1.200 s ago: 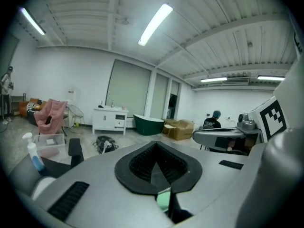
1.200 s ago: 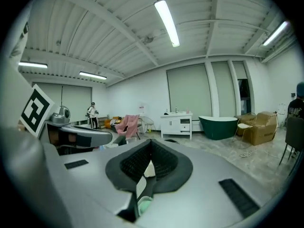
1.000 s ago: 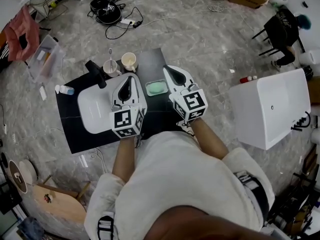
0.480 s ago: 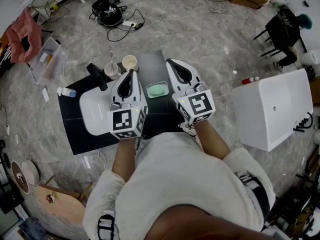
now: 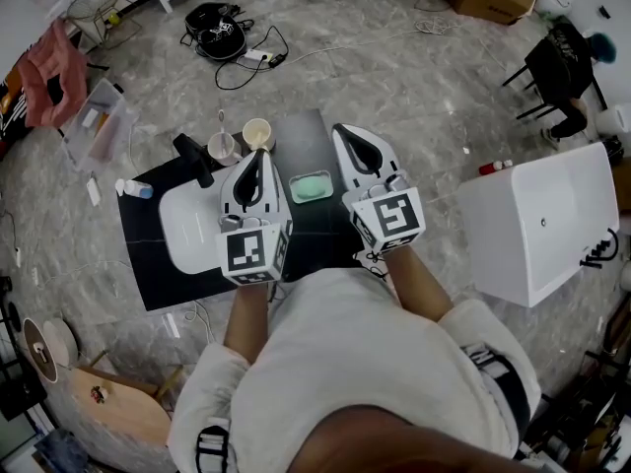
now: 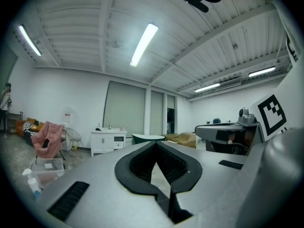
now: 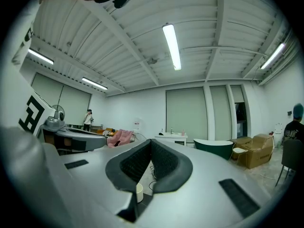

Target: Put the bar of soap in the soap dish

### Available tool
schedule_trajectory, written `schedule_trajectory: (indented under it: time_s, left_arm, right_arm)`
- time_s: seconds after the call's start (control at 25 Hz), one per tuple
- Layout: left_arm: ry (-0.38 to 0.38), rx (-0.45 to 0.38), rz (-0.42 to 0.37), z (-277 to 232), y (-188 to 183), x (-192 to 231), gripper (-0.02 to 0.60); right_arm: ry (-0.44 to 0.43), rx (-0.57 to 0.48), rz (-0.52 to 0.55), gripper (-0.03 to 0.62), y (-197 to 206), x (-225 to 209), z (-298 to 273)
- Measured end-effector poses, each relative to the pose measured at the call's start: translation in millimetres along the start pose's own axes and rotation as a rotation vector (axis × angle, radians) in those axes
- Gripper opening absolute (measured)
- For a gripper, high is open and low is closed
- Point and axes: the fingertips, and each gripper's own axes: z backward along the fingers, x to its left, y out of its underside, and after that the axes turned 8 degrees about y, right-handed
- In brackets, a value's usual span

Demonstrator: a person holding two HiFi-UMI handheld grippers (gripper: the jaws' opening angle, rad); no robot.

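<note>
While the head view looks steeply down on the black counter (image 5: 300, 131), it alone shows the task's things. At the left sits a white oval basin (image 5: 187, 227) with a black tap (image 5: 191, 156), and two pale round cups (image 5: 258, 133) stand behind it. Next comes the left hand-held gripper (image 5: 258, 156), then the pale green bar of soap (image 5: 313, 187) lying in the light rectangular soap dish (image 5: 293, 193), then the right hand-held gripper (image 5: 347, 132). The dish lies between the two and neither holds it.

The left gripper view, aimed level across the room, shows no soap. Its jaws are pressed together at the tips with nothing between them, and beyond are a pink cloth draped on a chair (image 6: 47, 139) and a white cabinet (image 6: 108, 140). The right gripper view shows its jaws likewise closed and empty. A cream cup (image 7: 139, 192) peeps through the gap beneath them, with a dark green tub (image 7: 213, 148) and a cardboard box (image 7: 256, 156) to the right.
</note>
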Motion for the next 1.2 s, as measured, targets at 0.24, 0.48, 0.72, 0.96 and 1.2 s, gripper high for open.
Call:
schedule_trajectory:
  time_s: [0.24,0.48,0.72,0.96,1.2]
  left_arm:
    - [-0.01,-0.007,0.032,0.0,1.7,2.5,0.017]
    - [-0.002,-0.014,0.047,-1.3,1.6,-4.0,0.017]
    - [0.001,-0.016,0.059,0.8,2.9,-6.5,0.017]
    - [-0.009,-0.012,0.065,3.5,7.6,-3.5,0.017]
    - [-0.006,-0.012,0.062,6.1,8.9,-3.1,0.017]
  right_arm:
    - [-0.006,-0.014,-0.005,-0.006,-1.1,-6.3,2.2]
    - [-0.032,-0.026,-0.009,-0.006,-4.3,-7.2,5.5]
    - [-0.03,-0.005,-0.018,-0.006,2.1,-6.8,10.0]
    - [-0.038,-0.005,-0.011,-0.006,3.4,-4.1,8.9]
    - [-0.043,-0.01,-0.006,-0.006,3.0,0.7,10.5]
